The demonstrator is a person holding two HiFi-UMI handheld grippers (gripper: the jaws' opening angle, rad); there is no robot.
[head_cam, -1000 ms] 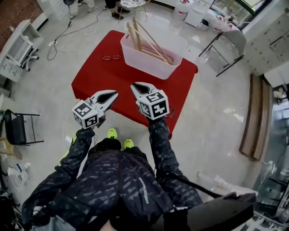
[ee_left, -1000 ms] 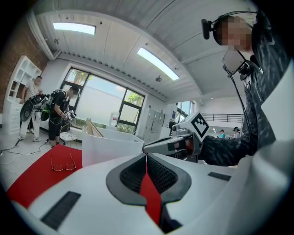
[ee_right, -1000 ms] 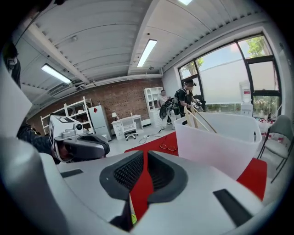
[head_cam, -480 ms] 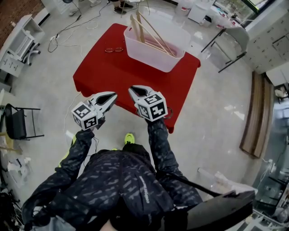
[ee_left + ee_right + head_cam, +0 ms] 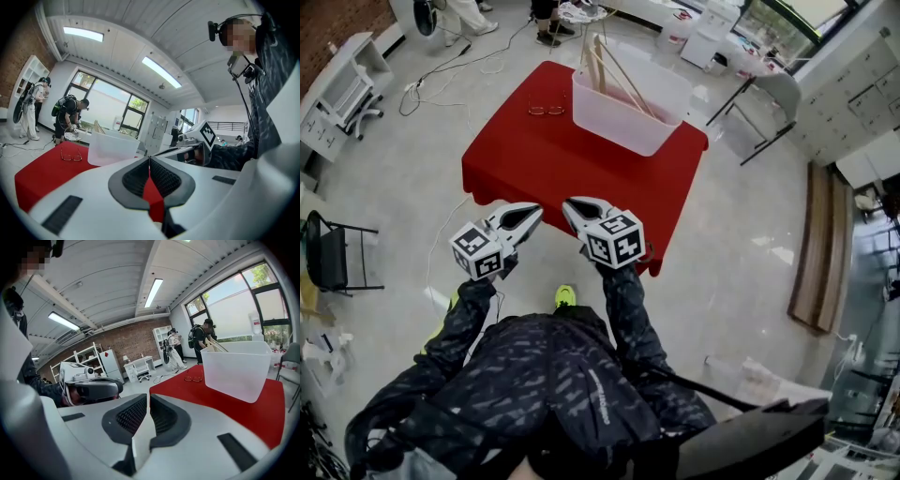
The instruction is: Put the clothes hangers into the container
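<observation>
Looking down, we see a square tabletop (image 5: 572, 159) draped in red cloth, standing on a pale, glossy floor (image 5: 741, 216). The translucent container (image 5: 628, 117) sits at the far edge of the cloth. The wooden clothes hangers (image 5: 614, 75) lie inside it, leaning with their ends above its rim. A pair of glasses (image 5: 548, 111) rests on the red cloth just left of the container.

Both tools hang on our side of the container, well apart from it, about level with the near edge of the cloth. The left gripper (image 5: 525, 217) has its jaws pressed together, with nothing between the ribbed pads. The right gripper (image 5: 577, 210) also has its jaws drawn together and pinches nothing.

Around the container the room is a bright workshop. Cables (image 5: 469, 70) trail over the floor to its left, and a black chair (image 5: 328, 262) stands far off on that same side. Beyond the container we see people (image 5: 68, 119) in front of tall windows (image 5: 108, 103), under strip lights (image 5: 161, 72) on a white panelled ceiling. Further left of it rise a brick wall (image 5: 126, 341) and white shelving (image 5: 89, 357).

The print we can make out is the bold black-and-white square marker on each gripper's cube (image 5: 614, 242); it carries a pattern, not letters.
</observation>
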